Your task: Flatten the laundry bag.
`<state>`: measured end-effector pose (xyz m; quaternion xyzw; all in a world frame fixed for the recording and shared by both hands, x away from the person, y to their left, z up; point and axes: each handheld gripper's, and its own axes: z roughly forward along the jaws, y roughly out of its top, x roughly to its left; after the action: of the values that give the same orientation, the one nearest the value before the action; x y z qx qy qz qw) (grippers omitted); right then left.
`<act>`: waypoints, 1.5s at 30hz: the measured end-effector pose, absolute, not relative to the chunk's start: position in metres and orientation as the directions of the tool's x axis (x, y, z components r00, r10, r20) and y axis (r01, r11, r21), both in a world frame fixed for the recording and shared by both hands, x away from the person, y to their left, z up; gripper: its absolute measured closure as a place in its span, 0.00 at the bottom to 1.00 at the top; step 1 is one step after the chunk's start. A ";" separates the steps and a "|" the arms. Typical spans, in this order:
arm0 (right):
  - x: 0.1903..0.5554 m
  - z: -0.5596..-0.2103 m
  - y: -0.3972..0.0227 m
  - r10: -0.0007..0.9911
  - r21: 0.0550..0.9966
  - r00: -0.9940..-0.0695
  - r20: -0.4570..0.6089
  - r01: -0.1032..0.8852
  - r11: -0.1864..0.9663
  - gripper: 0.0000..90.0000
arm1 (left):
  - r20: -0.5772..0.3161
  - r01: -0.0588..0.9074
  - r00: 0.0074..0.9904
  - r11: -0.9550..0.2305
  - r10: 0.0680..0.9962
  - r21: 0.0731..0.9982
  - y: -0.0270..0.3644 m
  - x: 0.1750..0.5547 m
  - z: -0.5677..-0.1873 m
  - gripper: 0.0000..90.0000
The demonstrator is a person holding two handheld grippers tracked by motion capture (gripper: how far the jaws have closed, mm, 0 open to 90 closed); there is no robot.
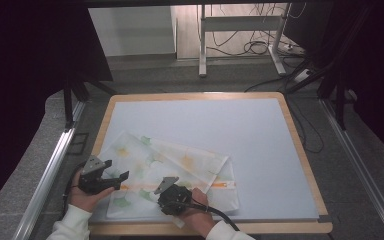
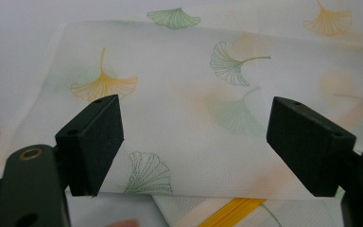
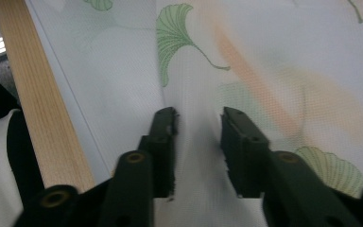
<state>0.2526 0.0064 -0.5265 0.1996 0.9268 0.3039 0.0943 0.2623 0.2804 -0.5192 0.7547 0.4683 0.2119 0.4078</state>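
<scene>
A wide light blue mat (image 1: 240, 145) on a wooden table (image 1: 307, 165) is seen from above, and the thin white cloth (image 1: 180, 175) printed with ginkgo leaves is lying folded at about 7 o'clock on it, with an orange zipper (image 1: 220, 185) along its near part. The left gripper (image 1: 114, 176) is held low at the 9 o'clock end of the cloth; in the left gripper view its jaws are spread wide, with the fabric under them and nothing pinched. The right gripper (image 3: 198, 127) is placed at the 6 o'clock edge of the cloth, and its jaws are narrowed around a raised ridge of fabric, but whether the pads already press on it cannot be told. A risk is judged here: if only the top layer is caught, the fold could open when it is lifted, because the fabric is thin and slippery. The zipper could also be dragged and the cloth pulled askew, as one end is not held. Beyond the table, at 12 o'clock, a desk frame (image 1: 240, 30) and cables (image 1: 260, 45) are on the floor, well apart. Nothing is standing in the way on the mat.
</scene>
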 end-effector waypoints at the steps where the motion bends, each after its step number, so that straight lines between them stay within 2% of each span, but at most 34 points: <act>1: 0.253 -0.527 0.006 0.429 0.605 -0.902 -0.052 0.313 0.733 0.84 | -0.062 0.534 0.472 -0.229 0.879 0.814 0.280 0.262 -0.519 0.21; 7: 0.255 -0.527 0.004 0.429 0.607 -0.901 -0.066 0.305 0.734 0.96 | -0.062 0.534 0.475 -0.231 0.878 0.813 0.280 0.262 -0.519 0.21; 9: 0.255 -0.527 0.004 0.432 0.612 -0.900 -0.064 0.306 0.729 0.97 | -0.063 0.534 0.476 -0.232 0.877 0.813 0.280 0.262 -0.519 0.21; 26: 0.259 -0.521 0.000 0.433 0.639 -0.900 -0.050 0.305 0.706 0.98 | -0.064 0.526 0.480 -0.229 0.875 0.819 0.282 0.262 -0.519 0.21; 45: 0.289 -0.499 -0.017 0.502 0.719 -0.865 0.022 0.362 0.593 0.99 | -0.072 0.518 0.491 -0.225 0.868 0.825 0.283 0.262 -0.519 0.21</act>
<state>0.2886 -0.0169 -0.4988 0.2433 0.8876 0.3801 0.0919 0.2616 0.2825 -0.5187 0.7543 0.4594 0.2084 0.4201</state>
